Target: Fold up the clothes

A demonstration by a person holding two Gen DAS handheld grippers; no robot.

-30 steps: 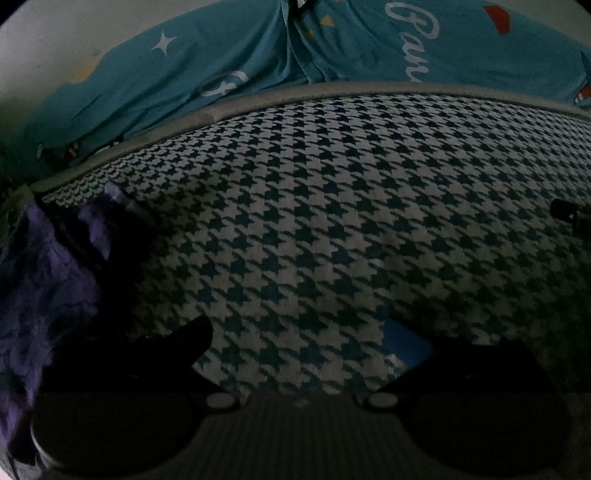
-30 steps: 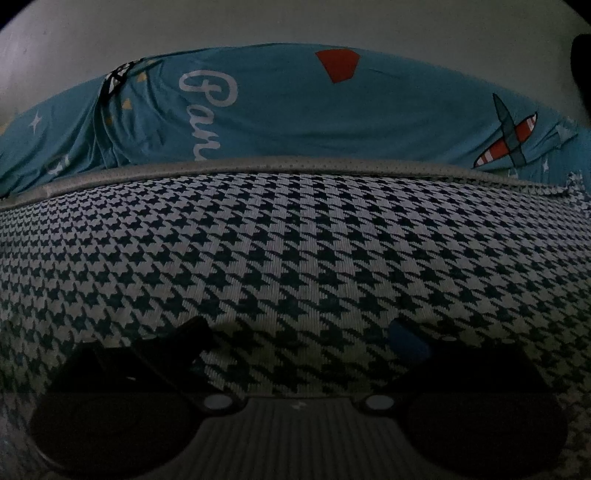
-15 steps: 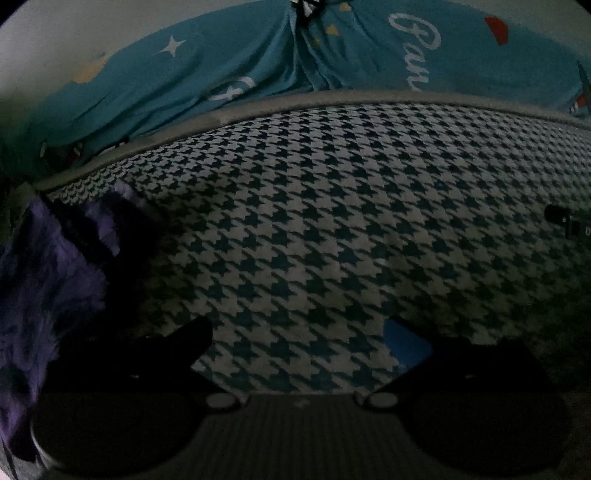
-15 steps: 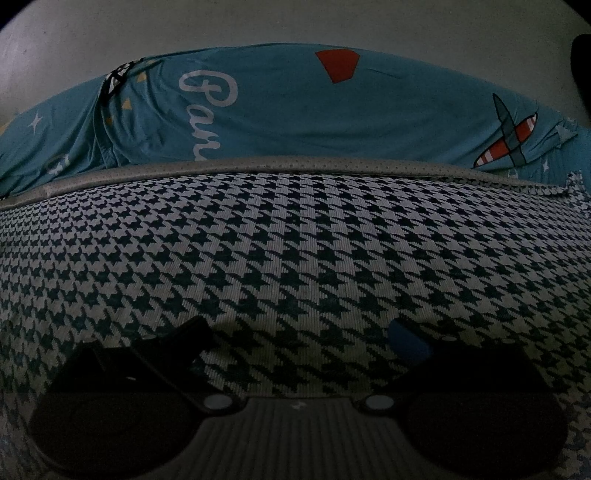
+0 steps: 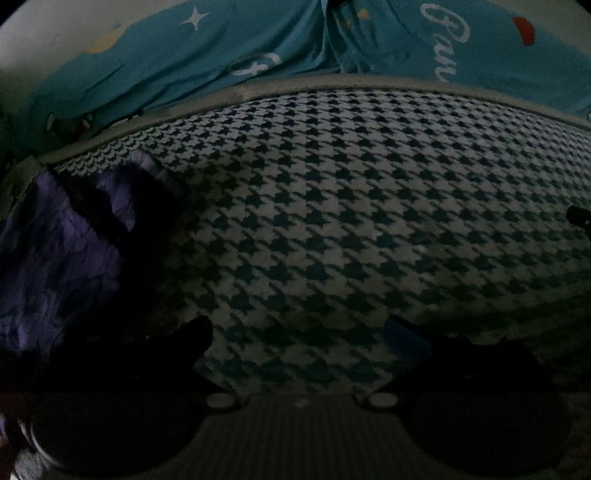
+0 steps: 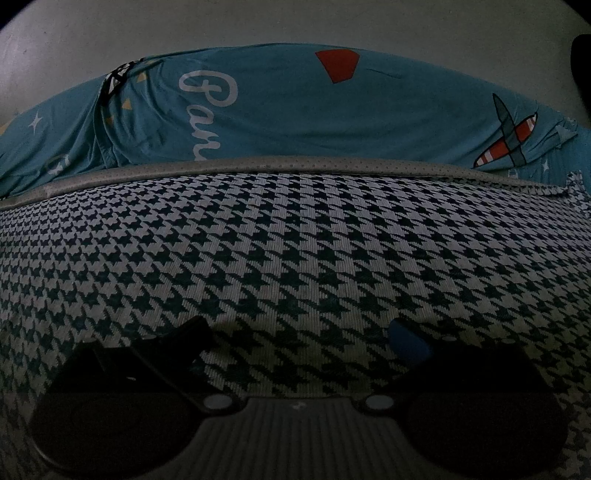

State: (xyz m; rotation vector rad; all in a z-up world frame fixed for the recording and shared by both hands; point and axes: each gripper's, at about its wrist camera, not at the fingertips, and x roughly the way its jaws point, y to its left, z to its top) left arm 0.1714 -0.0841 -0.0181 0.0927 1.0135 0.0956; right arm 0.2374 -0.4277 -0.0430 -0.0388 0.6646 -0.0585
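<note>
A houndstooth-patterned garment in dark teal and white lies spread flat and fills most of both views. My left gripper hovers low over its near part, open, with nothing between the fingers. My right gripper is also open just above the same cloth, holding nothing. A crumpled purple garment lies at the left in the left wrist view, beside the left finger. The tip of the other gripper shows at the right edge of the left wrist view.
A grey padded edge borders the far side of the houndstooth cloth. Behind it lie teal printed pillows with white script and a plane motif, seen again as teal pillows in the left wrist view. A pale wall rises beyond.
The left gripper has sunk slightly lower and closer to the cloth, and the purple garment looms larger at its left. The right gripper view is nearly unchanged.
</note>
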